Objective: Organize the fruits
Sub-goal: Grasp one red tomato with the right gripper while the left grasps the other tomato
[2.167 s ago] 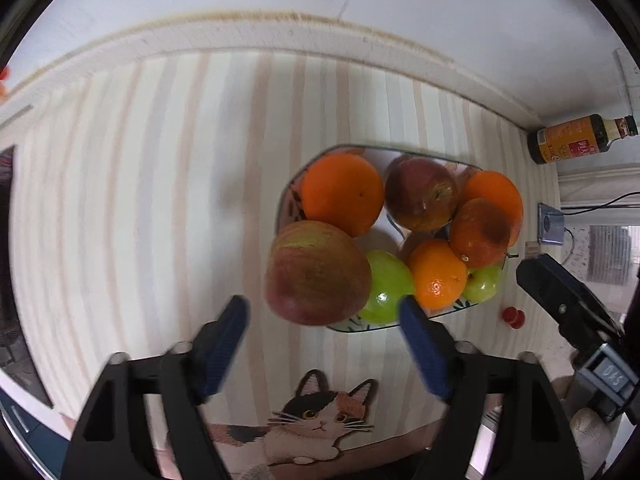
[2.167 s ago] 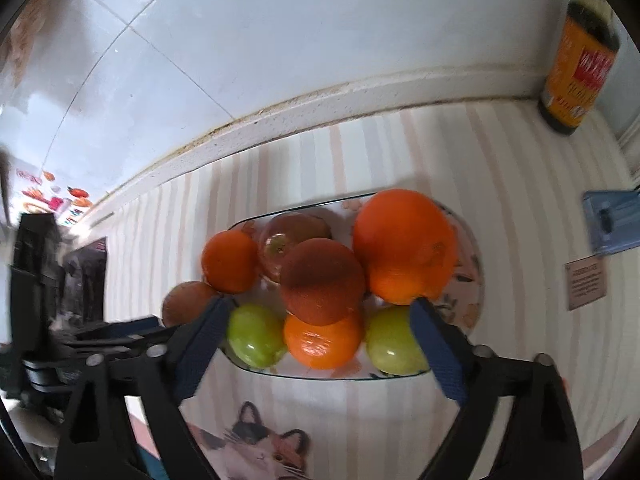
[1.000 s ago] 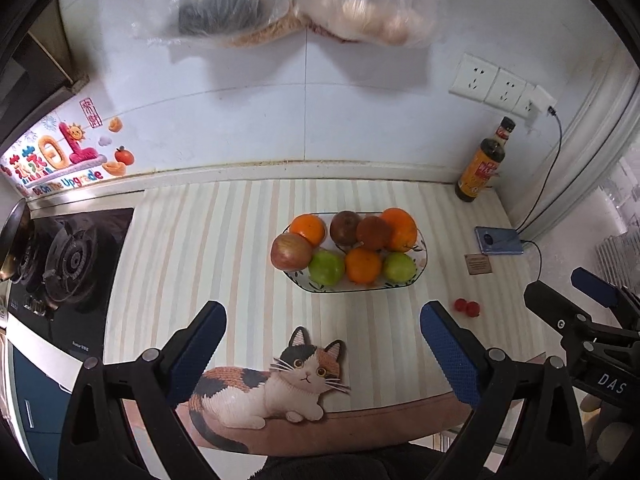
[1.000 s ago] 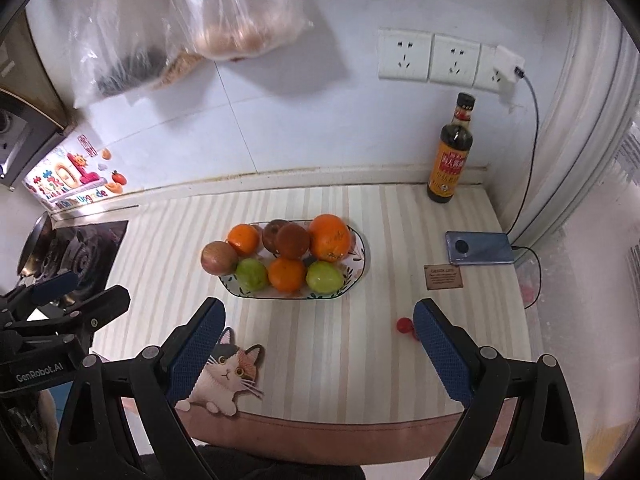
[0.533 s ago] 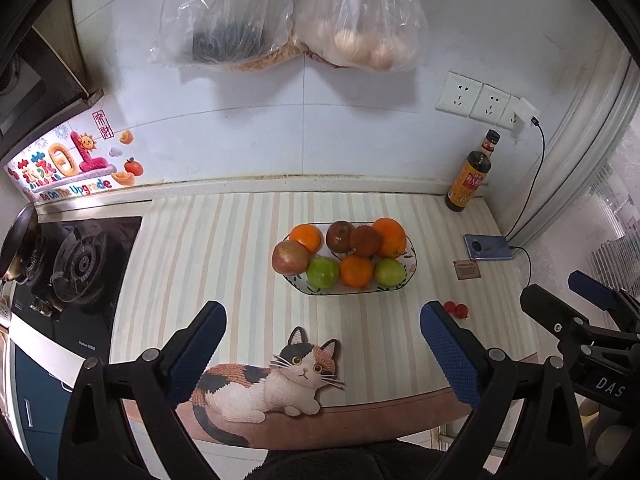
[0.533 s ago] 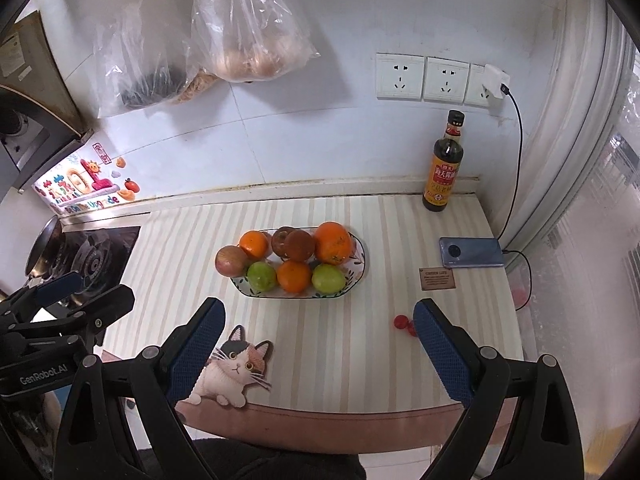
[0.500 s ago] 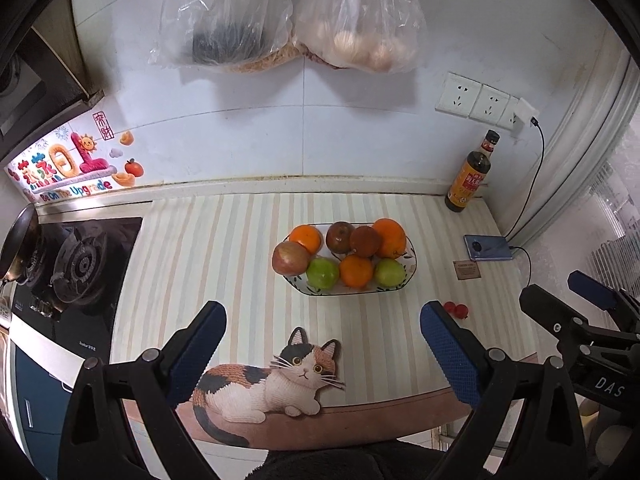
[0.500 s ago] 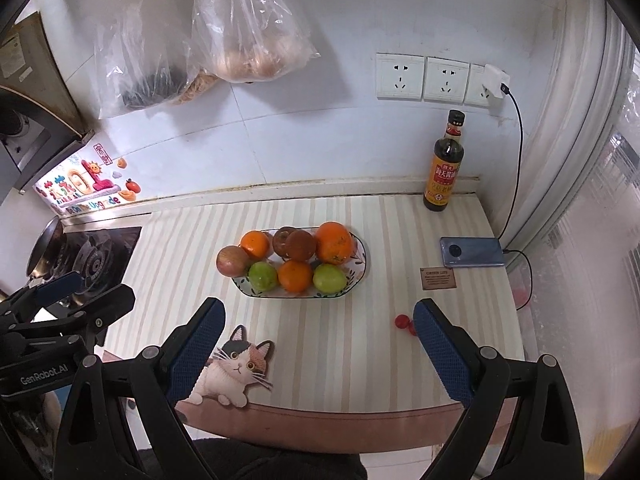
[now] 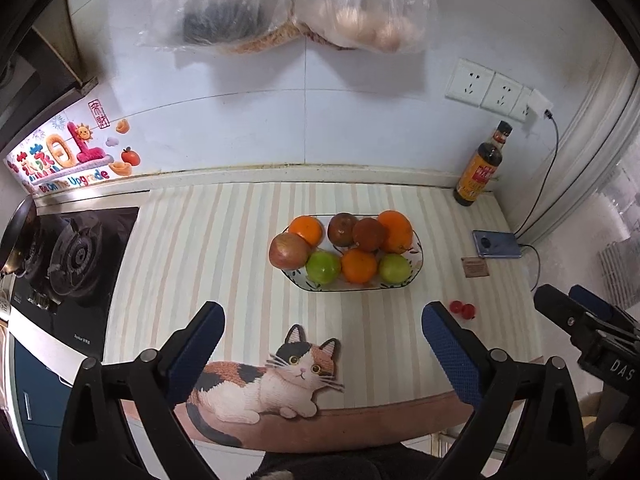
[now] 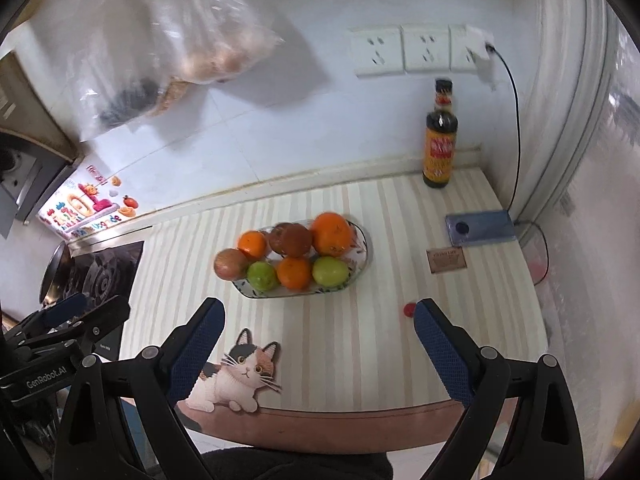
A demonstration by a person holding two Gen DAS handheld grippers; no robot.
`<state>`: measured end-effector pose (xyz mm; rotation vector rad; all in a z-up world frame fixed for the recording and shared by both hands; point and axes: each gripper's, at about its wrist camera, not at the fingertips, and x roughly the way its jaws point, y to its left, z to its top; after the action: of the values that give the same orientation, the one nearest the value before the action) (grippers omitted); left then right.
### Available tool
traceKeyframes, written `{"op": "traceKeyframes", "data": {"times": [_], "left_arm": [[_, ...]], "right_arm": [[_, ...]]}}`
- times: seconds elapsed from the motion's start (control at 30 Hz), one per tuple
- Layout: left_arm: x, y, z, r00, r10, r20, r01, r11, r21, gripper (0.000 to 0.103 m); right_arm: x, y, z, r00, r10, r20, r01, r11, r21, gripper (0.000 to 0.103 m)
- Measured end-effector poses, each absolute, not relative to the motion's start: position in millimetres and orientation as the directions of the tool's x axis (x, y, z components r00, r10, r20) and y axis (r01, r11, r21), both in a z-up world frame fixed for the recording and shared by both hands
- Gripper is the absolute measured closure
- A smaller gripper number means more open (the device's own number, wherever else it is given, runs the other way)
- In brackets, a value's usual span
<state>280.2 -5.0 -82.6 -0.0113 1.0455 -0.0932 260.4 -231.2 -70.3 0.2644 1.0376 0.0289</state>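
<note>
On the striped worktop [image 9: 224, 240], well back from its front edge, the fruit plate [image 9: 416, 270] is seen from far off by both cameras, whereas about two seconds ago both pairs of tongs were held close over it. The left tongs [image 9: 322, 332] and the right tongs [image 10: 318, 330] have been drawn back and raised past the worktop's front edge; both are spread wide and nothing is held in either. In the earlier close view the red apple [image 9: 289, 251] was already lying at the plate's left end with the left tongs open around it, and it lies there now. From this the placing is judged to be finished and the task is judged to be at or near its end.

On the plate, eight fruits are piled together. Along the back row an orange [image 9: 306, 231], a dark red fruit [image 9: 343, 229], a brownish fruit [image 9: 369, 234] and a large orange [image 9: 396, 231] are set side by side. Along the front row a green fruit [image 9: 323, 267], a small orange [image 9: 359, 266] and a second green fruit [image 9: 394, 268] are lined up, with the red apple at the left end, overhanging the rim.

Two small red items [image 9: 463, 309] are left loose on the worktop to the right of the plate; whether they are fruit cannot be told. A sauce bottle [image 10: 440, 148] stands at the back and a phone [image 10: 480, 228] lies near the right wall.
</note>
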Motion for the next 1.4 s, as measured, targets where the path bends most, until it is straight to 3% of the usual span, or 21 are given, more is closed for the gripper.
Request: {"op": "traceKeyframes", "data": {"times": [0.27,0.37,0.4,0.67,0.9,1.13,1.4], "left_arm": [[321,-57,-129,0.448,-0.065,-0.891,0.135,0.991,-0.004,0.002],[339,-89,-155,0.416,-0.048,-0.908,0.182,0.983,0.032,0.002],[344,-99,-164,0.401,-0.043,-0.915,0.199,0.979,0.041,0.002],[362,-177,-258,0.218,0.038,-0.975,0.346,0.931,0.113,0.002],[349,-189,-315,0.104,0.088,-0.991,0.361,0.925,0.12,0.002],[355,-204,-312,0.126,0.063,-0.99,0.371,0.923,0.106,0.002],[359,-254,-312,0.116,-0.015,-0.993,0.476,0.878,0.042,0.003]], "right_arm": [[278,-313,-156,0.434,0.068,-0.899,0.259,0.946,0.197,0.007],[282,-347,-203,0.383,0.119,-0.916,0.318,0.914,0.252,0.038],[283,-356,-217,0.372,0.141,-0.917,0.333,0.902,0.274,0.044],[304,-382,-316,0.315,0.232,-0.92,0.342,0.877,0.338,0.069],[322,-374,-354,0.278,0.266,-0.923,0.306,0.886,0.348,0.071],[324,-373,-354,0.276,0.265,-0.924,0.247,0.91,0.334,0.072],[293,-411,-336,0.328,0.255,-0.91,0.331,0.871,0.363,0.073]]}}
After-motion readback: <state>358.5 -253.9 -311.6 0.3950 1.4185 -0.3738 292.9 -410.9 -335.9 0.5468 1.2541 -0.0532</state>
